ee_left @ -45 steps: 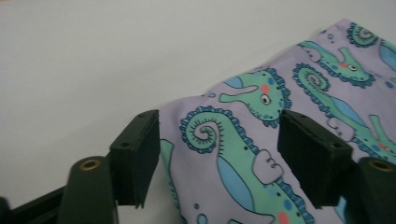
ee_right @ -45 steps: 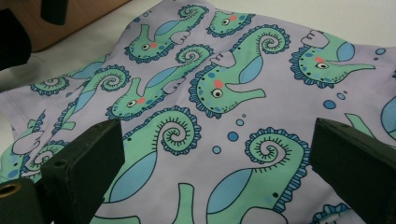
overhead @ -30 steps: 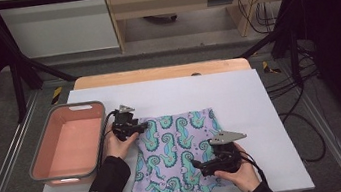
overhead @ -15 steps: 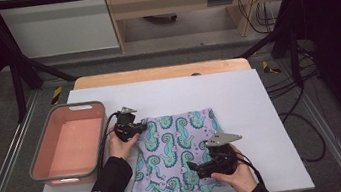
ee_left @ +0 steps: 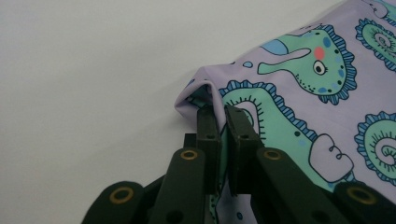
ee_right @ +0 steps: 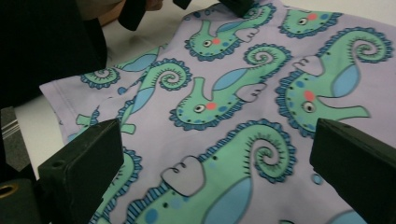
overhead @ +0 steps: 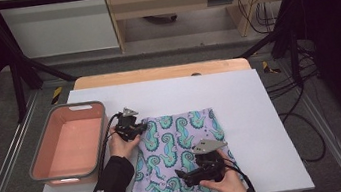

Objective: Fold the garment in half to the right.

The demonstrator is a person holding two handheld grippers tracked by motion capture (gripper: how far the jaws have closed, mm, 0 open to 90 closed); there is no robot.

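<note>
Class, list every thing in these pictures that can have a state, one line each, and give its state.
Lilac seahorse-print cloth garment: lying flat on the white table cover, one corner pinched up.
Salmon-pink plastic tub with grey rim: upright, nothing in it.
Left tool: jaws have just closed, shut on the garment's corner.
Right tool: jaws wide open above the garment, gripping nothing.
White table cover: spread flat.

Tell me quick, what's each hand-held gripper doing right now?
Left hand-held gripper: jaws have just closed, pinching a corner of the seahorse-print cloth.
Right hand-held gripper: open above the cloth, holding nothing.
</note>
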